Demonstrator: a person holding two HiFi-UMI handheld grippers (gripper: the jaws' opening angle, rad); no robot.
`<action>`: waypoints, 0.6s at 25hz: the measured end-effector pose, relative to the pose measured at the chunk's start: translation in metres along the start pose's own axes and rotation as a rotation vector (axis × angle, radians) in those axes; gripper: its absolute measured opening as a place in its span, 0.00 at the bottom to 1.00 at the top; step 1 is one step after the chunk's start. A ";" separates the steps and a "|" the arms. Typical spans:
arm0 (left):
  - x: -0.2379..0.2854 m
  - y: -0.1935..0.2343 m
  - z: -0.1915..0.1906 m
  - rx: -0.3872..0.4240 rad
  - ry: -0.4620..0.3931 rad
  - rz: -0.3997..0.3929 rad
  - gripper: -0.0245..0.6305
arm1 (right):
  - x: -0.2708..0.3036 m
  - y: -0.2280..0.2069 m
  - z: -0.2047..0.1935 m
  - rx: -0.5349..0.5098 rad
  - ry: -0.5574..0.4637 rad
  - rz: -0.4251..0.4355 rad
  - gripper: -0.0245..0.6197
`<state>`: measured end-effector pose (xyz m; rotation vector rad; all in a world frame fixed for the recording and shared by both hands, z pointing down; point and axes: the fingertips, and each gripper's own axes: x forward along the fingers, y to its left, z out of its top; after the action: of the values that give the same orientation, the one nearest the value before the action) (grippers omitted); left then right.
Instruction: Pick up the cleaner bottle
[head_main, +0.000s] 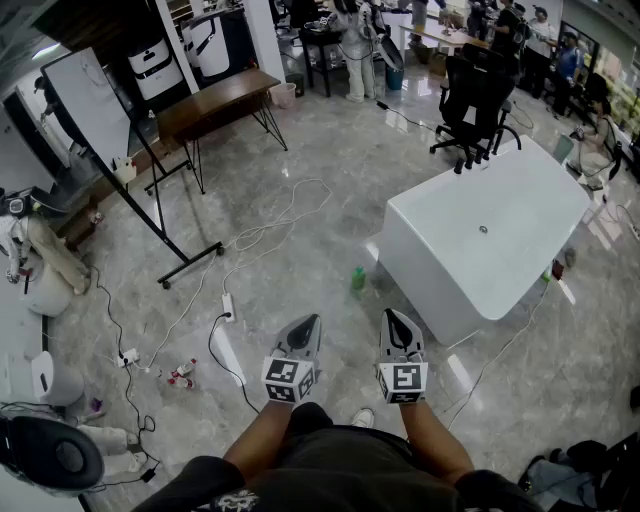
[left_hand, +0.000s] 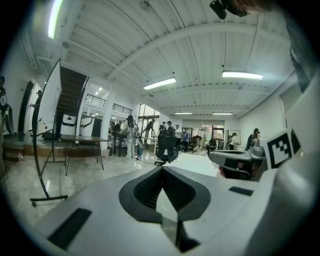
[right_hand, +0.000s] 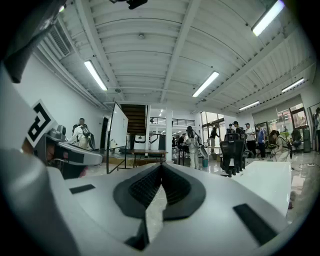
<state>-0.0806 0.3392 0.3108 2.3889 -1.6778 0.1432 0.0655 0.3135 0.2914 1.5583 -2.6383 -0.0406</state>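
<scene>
A small green cleaner bottle (head_main: 358, 278) stands upright on the grey marble floor, just left of the white table's near corner. Both grippers are held side by side in front of the person's body, well short of the bottle. The left gripper (head_main: 312, 320) (left_hand: 161, 169) points slightly downward, and its jaws are shut with nothing between them. The right gripper (head_main: 392, 314) (right_hand: 161, 166) is held level, tips together and empty. The bottle shows in neither gripper view, where the jaws hide the floor ahead.
A large white table (head_main: 520, 230) stands to the right, with a black office chair (head_main: 478, 95) behind it. A whiteboard on a stand (head_main: 95, 105) and a wooden table (head_main: 215, 100) are at the left. Cables and a power strip (head_main: 228, 305) lie on the floor. People stand far back.
</scene>
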 end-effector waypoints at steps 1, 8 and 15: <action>0.007 0.000 0.000 0.004 0.004 0.000 0.05 | 0.006 -0.004 0.000 0.000 0.000 0.001 0.07; 0.044 0.019 0.000 -0.009 0.006 0.007 0.05 | 0.044 -0.013 -0.007 -0.002 0.021 0.011 0.07; 0.089 0.058 0.009 0.006 0.002 -0.046 0.05 | 0.097 -0.019 -0.022 -0.006 0.053 -0.035 0.07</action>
<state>-0.1051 0.2368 0.3276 2.4286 -1.6223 0.1425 0.0372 0.2200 0.3168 1.5804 -2.5687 -0.0089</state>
